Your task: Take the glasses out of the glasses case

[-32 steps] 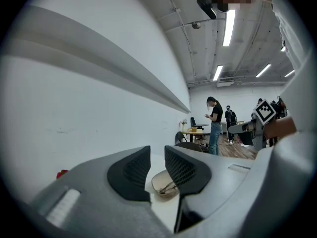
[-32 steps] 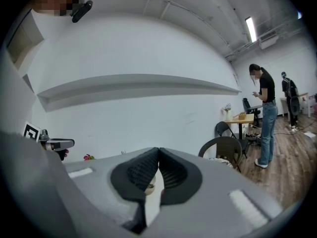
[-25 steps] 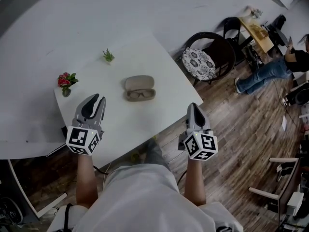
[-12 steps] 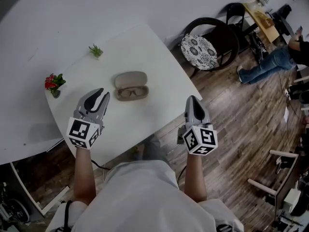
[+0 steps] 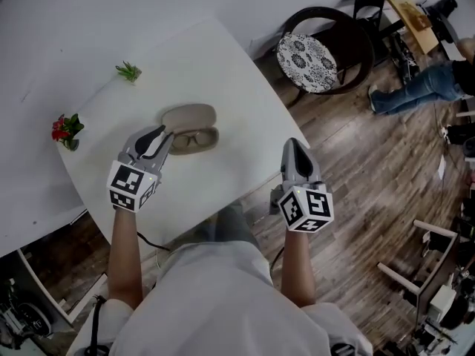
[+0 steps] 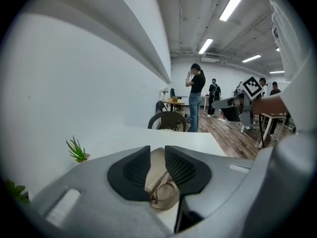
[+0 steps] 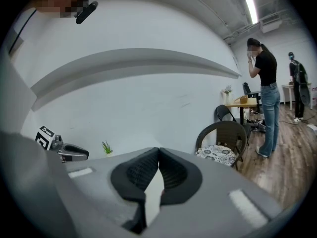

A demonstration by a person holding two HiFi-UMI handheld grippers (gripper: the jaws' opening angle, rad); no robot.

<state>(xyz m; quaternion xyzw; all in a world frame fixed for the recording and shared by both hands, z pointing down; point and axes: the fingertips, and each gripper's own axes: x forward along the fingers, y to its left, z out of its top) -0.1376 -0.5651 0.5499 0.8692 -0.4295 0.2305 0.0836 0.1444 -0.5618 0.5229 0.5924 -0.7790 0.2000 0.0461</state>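
An open beige glasses case (image 5: 190, 127) lies on the white table (image 5: 245, 102), its lid (image 5: 189, 114) folded back and brown-framed glasses (image 5: 194, 139) resting in the base. My left gripper (image 5: 162, 134) hovers just left of the case, its jaws a narrow gap apart and holding nothing. In the left gripper view the glasses (image 6: 164, 190) and case (image 6: 155, 173) show through that gap, just beyond the left gripper (image 6: 157, 153). My right gripper (image 5: 294, 148) is shut and empty near the table's right front edge, well clear of the case. In its own view the right gripper (image 7: 158, 150) has its tips touching.
A small green plant (image 5: 128, 71) and a pot of red flowers (image 5: 65, 130) stand near the table's far left edge. A dark chair with a patterned cushion (image 5: 315, 53) sits on the wooden floor to the right. A person in jeans (image 5: 419, 89) is further right.
My left gripper has moved forward and right, up to the case's left side. The right gripper has stayed near the table's front edge, still shut.
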